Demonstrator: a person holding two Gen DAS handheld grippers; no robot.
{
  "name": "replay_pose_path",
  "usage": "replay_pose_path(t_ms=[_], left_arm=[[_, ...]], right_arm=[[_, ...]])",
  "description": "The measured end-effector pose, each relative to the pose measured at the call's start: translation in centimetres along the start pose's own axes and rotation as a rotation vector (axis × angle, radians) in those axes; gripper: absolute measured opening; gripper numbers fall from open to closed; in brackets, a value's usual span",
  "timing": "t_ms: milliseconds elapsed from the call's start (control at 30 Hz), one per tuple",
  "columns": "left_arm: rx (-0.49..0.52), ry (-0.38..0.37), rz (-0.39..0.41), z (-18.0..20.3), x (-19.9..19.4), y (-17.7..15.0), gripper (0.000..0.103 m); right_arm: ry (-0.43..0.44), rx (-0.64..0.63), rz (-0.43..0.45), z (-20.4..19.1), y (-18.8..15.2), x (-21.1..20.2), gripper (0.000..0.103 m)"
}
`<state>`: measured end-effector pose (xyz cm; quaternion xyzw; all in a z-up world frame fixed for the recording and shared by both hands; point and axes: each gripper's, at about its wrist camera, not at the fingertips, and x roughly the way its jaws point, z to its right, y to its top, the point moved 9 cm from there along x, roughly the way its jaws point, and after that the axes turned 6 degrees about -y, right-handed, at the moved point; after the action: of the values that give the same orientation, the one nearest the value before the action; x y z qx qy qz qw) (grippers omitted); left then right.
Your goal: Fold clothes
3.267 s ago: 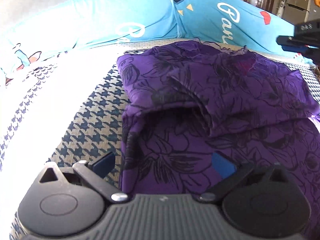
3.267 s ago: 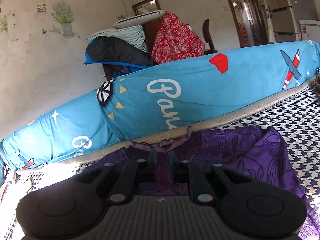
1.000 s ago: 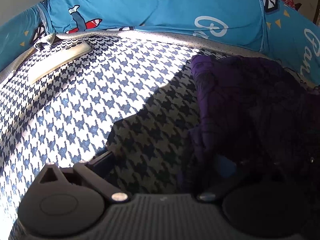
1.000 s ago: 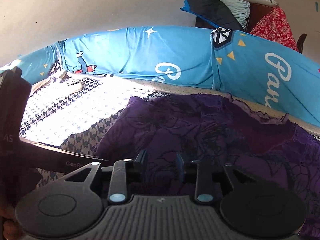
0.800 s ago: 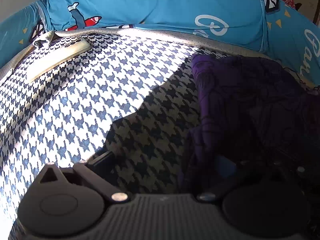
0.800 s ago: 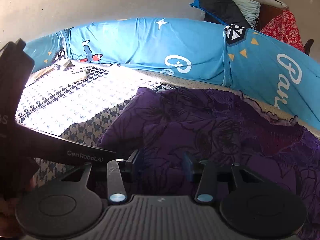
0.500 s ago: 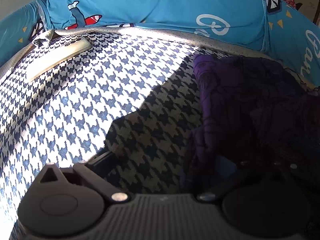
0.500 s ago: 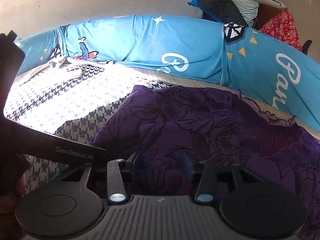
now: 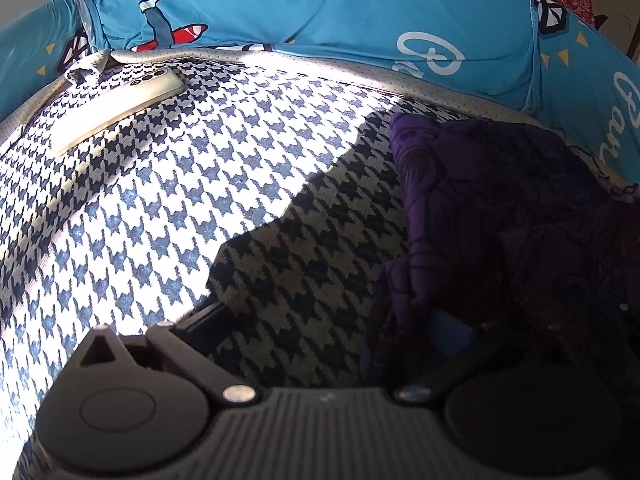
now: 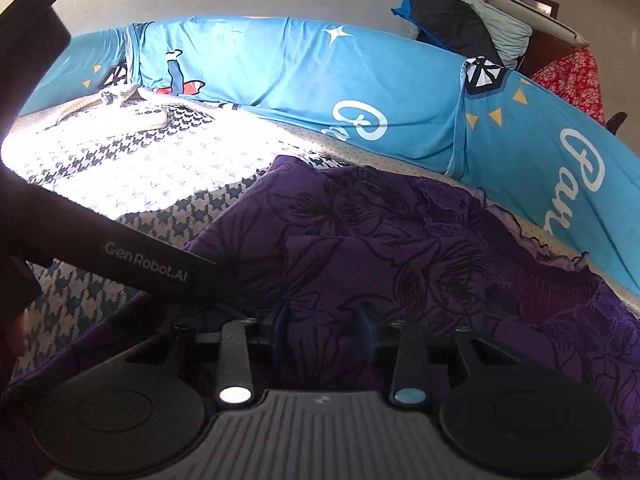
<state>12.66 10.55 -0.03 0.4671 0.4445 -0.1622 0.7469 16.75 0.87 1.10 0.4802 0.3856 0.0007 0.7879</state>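
My right gripper (image 10: 324, 330), fingers parted over the purple garment (image 10: 400, 248), and my left gripper (image 9: 326, 326), spread wide at its edge, risk snagging loose layers.

matt purple cloth garment (image 10: 400, 248), knitted houndstooth cover (image 9: 200, 200)

Bed (image 9: 224, 184) covered in a navy-and-cream houndstooth sheet, half sunlit and half in shadow, with a purple floral garment (image 10: 400, 248) bunched at its right side, a pale phone (image 9: 120, 108) lying face-down near the far left corner, and blue printed bolsters (image 10: 320, 80) along the far edge.
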Motion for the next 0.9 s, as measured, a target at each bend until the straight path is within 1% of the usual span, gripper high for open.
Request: replay_pose_path(t_ms=[33,200,267,367,433,533,667,800,900], left_arm=[[-0.001,-0.001,0.000,0.0,0.0,0.0,0.103],[0.005,0.003,0.001,0.0,0.0,0.0,0.103],[0.005,0.005,0.002,0.0,0.0,0.0,0.103],[0.009,0.010,0.005,0.1,0.0,-0.1,0.103],[0.014,0.015,0.009,0.1,0.0,0.0,0.103],[0.029,0.025,0.021,0.3,-0.1,0.0,0.103],[0.057,0.026,0.069,0.8,-0.7,0.5,0.103],[0.083,0.022,0.115,1.4,-1.4,1.0,0.103],[0.093,-0.003,0.117,1.8,-1.3,0.8,0.103]], right_arm=[[0.003,0.011,0.004,0.2,0.1,-0.1,0.018],[-0.005,0.092,0.046,1.9,1.3,-1.5,0.013],[-0.015,0.161,0.068,3.5,1.8,-2.3,0.012],[-0.058,0.270,0.097,6.7,2.2,-3.5,0.011],[-0.103,0.345,0.109,9.2,2.1,-4.2,0.005],[-0.191,0.458,0.109,13.4,1.3,-5.0,0.005],[-0.309,0.583,0.103,18.6,-0.3,-6.6,0.005],[-0.415,0.703,0.039,22.9,-3.2,-7.6,0.005],[-0.492,0.720,-0.011,24.7,-5.0,-7.9,0.005]])
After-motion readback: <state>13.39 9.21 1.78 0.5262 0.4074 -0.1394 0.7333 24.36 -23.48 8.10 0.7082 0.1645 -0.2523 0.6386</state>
